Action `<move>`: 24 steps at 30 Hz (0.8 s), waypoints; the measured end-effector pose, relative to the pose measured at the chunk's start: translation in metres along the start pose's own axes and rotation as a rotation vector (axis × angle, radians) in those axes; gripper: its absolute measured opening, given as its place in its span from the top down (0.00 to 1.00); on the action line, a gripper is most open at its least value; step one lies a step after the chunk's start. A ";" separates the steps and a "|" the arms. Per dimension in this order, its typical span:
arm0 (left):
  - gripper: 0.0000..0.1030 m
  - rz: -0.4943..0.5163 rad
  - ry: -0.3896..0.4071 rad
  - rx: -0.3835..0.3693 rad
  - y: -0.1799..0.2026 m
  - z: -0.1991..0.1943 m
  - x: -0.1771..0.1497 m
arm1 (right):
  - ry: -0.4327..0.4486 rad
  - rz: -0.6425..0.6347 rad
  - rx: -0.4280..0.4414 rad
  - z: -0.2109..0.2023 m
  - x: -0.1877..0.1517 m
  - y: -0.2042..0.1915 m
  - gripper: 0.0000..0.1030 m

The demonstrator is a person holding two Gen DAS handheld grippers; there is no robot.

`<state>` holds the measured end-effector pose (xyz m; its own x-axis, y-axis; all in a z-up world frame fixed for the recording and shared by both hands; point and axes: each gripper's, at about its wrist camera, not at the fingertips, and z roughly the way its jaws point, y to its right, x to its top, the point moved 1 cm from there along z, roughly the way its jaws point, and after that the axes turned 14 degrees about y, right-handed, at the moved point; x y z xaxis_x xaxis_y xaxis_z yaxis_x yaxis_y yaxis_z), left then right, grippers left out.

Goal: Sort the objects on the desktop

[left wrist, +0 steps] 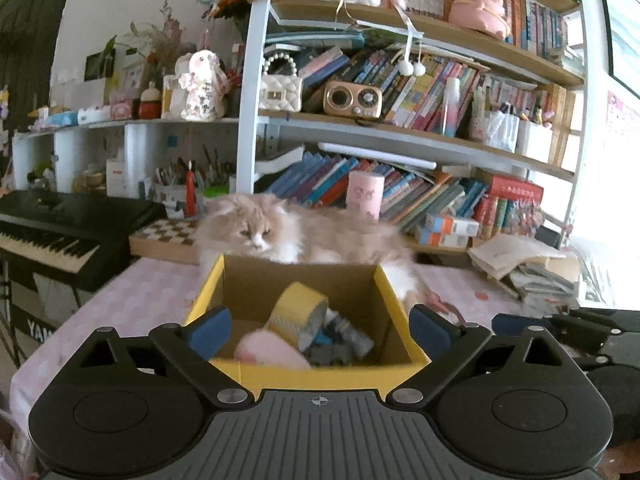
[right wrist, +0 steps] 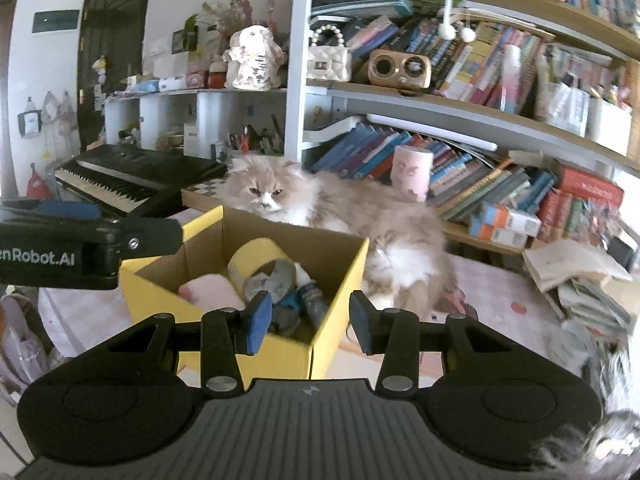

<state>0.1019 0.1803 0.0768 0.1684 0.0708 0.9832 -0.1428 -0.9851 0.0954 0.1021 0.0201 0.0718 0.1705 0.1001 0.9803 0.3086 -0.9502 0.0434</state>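
Both grippers sit closest to me. Left gripper (left wrist: 320,330) has its jaws spread wide and empty, the yellow box (left wrist: 320,376) just beyond and between its fingers. Right gripper (right wrist: 308,316) I see part open, holding nothing, its left pad over the box's near corner. Inside the one box I count one yellow tape roll (left wrist: 298,312), one pink soft thing (left wrist: 268,350) and a few dark items I can't separate. Behind the box lies one cat (left wrist: 304,234) on the pink table cover (left wrist: 132,300). Beyond stand a bookshelf (left wrist: 420,128) and a keyboard (left wrist: 52,228).
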 end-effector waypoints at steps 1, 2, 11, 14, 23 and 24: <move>0.05 0.000 -0.006 0.000 0.000 -0.005 -0.003 | 0.000 0.009 -0.009 -0.006 -0.003 -0.001 0.61; 0.05 0.000 -0.011 0.000 0.001 -0.010 -0.006 | -0.001 0.020 -0.019 -0.013 -0.007 -0.003 0.60; 0.05 0.039 -0.101 -0.006 0.015 -0.044 -0.044 | -0.052 0.067 -0.094 -0.055 -0.041 -0.007 0.60; 0.05 0.044 -0.133 -0.017 0.021 -0.052 -0.056 | -0.071 0.079 -0.120 -0.067 -0.051 -0.008 0.60; 0.05 0.070 -0.182 0.005 0.031 -0.065 -0.078 | -0.162 0.157 -0.194 -0.088 -0.083 -0.008 0.58; 0.05 0.076 -0.187 0.007 0.032 -0.066 -0.080 | -0.172 0.172 -0.200 -0.089 -0.086 -0.007 0.57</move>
<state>0.0198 0.1535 0.0111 0.3356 -0.0334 0.9414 -0.1552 -0.9877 0.0203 0.0016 -0.0082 0.0048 0.3650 -0.0352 0.9303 0.0738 -0.9950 -0.0666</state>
